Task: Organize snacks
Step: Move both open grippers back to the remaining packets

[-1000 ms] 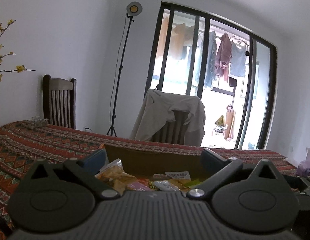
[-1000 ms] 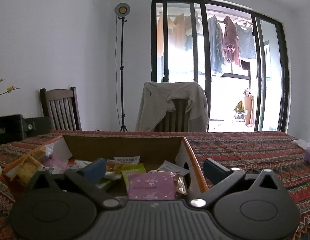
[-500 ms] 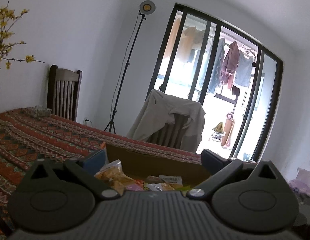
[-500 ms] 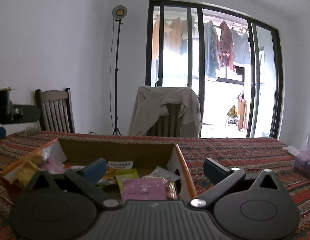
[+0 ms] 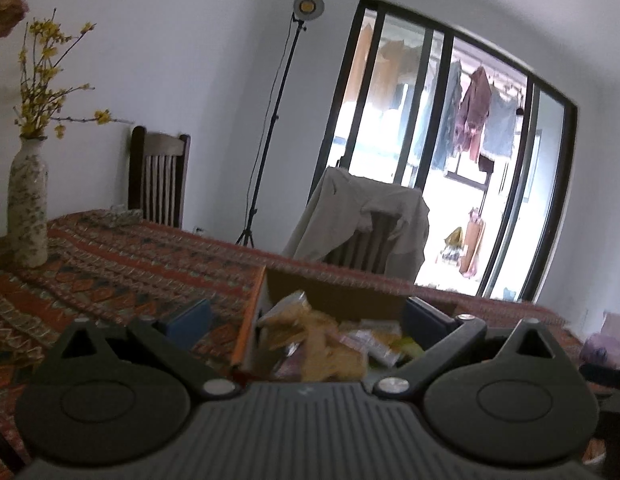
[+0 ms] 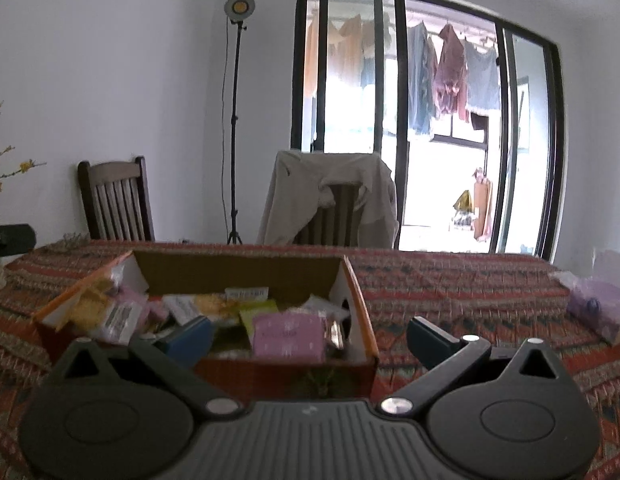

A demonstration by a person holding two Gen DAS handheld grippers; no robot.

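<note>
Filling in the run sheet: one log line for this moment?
left tongs: open, empty | right tongs: open, empty | snack box: full, on table | pink packet: inside, nearest

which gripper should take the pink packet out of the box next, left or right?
Probably right. The right gripper is open, with the pink packet directly ahead between its fingers. The left gripper, also open, faces the box's other end, with yellow snacks ahead.

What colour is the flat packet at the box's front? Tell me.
Pink packet, clearest in the right wrist view.
</note>
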